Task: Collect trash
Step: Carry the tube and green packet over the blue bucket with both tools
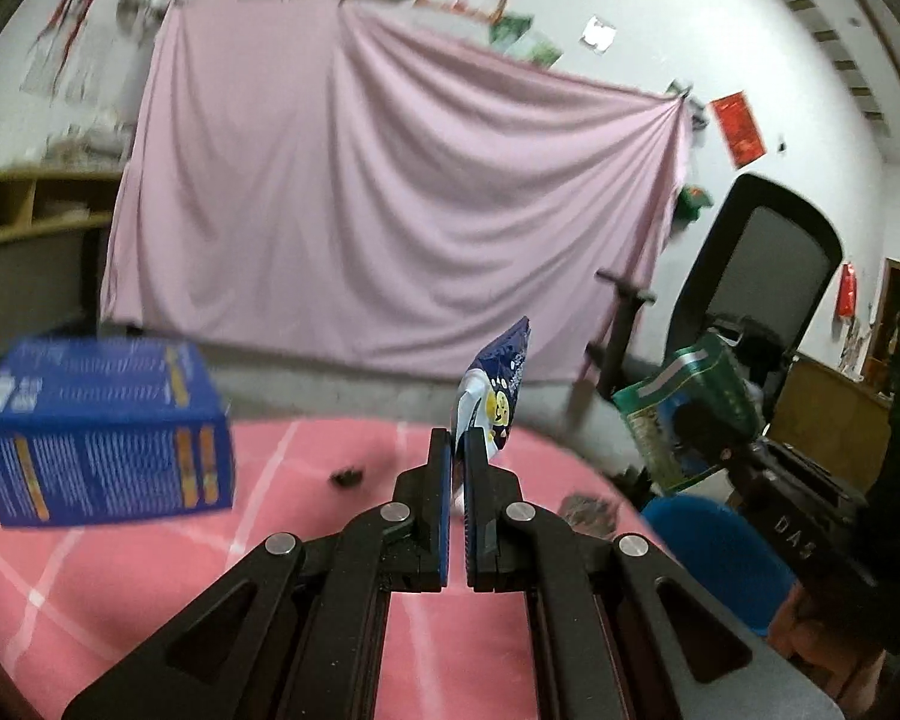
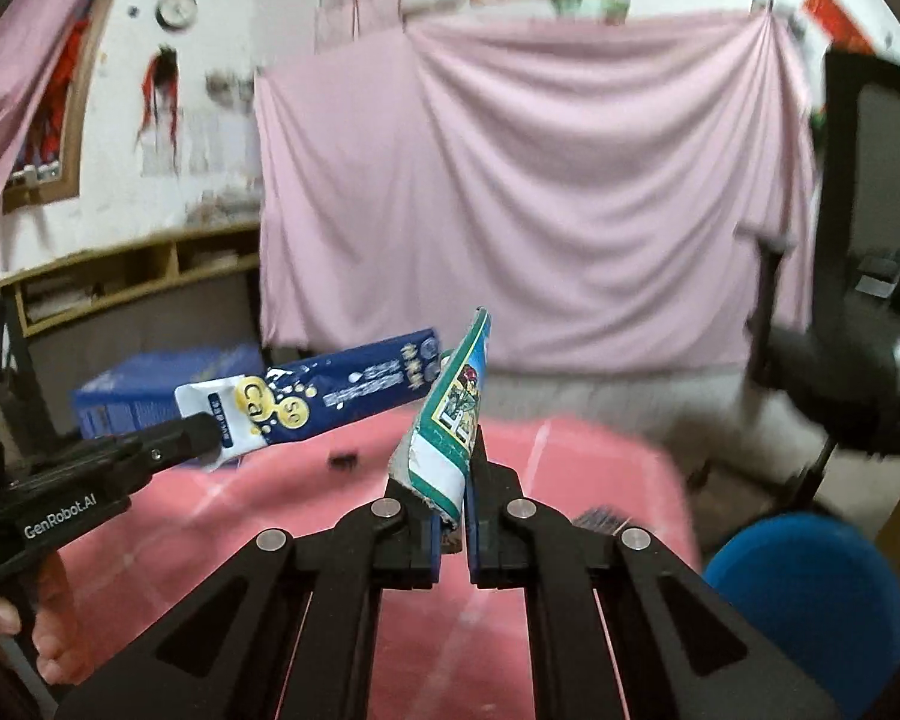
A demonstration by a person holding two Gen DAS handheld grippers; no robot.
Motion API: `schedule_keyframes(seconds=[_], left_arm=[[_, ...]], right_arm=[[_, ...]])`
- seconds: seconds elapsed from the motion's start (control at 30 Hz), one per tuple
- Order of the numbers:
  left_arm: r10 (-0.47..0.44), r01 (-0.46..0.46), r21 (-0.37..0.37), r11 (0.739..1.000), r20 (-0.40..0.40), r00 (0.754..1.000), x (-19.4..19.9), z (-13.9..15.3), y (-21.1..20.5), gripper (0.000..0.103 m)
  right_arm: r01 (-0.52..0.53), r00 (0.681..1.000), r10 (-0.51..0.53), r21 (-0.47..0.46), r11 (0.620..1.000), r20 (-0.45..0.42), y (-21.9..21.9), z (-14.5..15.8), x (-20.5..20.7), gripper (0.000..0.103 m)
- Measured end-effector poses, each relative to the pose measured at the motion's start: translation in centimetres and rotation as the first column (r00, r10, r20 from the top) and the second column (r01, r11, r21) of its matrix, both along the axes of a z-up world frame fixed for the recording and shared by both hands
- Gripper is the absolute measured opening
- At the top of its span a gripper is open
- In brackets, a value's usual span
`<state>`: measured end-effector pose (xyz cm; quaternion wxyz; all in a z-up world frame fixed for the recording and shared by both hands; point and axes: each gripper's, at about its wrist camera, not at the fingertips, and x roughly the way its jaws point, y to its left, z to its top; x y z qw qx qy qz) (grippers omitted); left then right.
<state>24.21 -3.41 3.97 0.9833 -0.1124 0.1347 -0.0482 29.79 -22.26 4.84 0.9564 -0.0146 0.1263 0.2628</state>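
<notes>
— Blue and white, that wrapper (image 1: 498,387) we've got in our left gripper (image 1: 457,450): the jaws are pinched on its lower end and it stands up above the pink tablecloth (image 1: 120,588).

— Agreed. From the right wrist we see the same wrapper lying nearly level, clear of the cloth, our left hand (image 2: 42,630) on the handle below. And the right gripper (image 2: 453,516)?

— Pressed together on a green and white wrapper (image 2: 450,432), which tilts up from the jaws, its top edge close by the tip of the blue one.

— What's left on the table?

— We see a blue box (image 1: 99,432) at the far left edge, a small dark scrap (image 1: 345,476) on the cloth near it, and a dark crumpled bit (image 1: 588,510) at the right. A blue stool (image 2: 810,588) sits just off the table's right side.
</notes>
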Motion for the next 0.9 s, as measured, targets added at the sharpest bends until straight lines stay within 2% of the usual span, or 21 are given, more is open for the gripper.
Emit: schedule_keyframes(seconds=[0.17, 0.3, 0.43, 0.63, 0.9], left_arm=[[-0.034, 0.026, 0.063, 0.998, 0.113, 0.993, -1.1, 1.8, -3.6, 0.002], [-0.089, 0.075, 0.100, 0.992, 0.144, 0.986, -0.6, 2.8, -6.9, 0.002], [-0.163, 0.142, 0.134, 0.981, 0.155, 0.974, 0.3, 3.2, -11.0, 0.002], [-0.250, 0.228, 0.158, 0.961, 0.141, 0.958, 1.9, 3.1, -16.8, 0.002], [-0.348, 0.336, 0.154, 0.929, 0.054, 0.936, 4.1, 1.9, -23.3, 0.002]], right_arm=[[0.079, 0.988, -0.092, 0.112, 0.991, 0.122, -4.2, 2.3, -1.5, 0.004], [0.137, 0.971, -0.161, 0.142, 0.980, 0.176, -7.0, 3.1, -2.7, 0.004], [0.207, 0.951, -0.232, 0.135, 0.969, 0.206, -9.2, 3.4, -3.3, 0.004], [0.312, 0.919, -0.339, 0.156, 0.937, 0.202, -14.3, 3.0, -3.9, 0.004], [0.422, 0.890, -0.443, 0.176, 0.889, 0.105, -20.0, 1.3, -3.8, 0.004]])
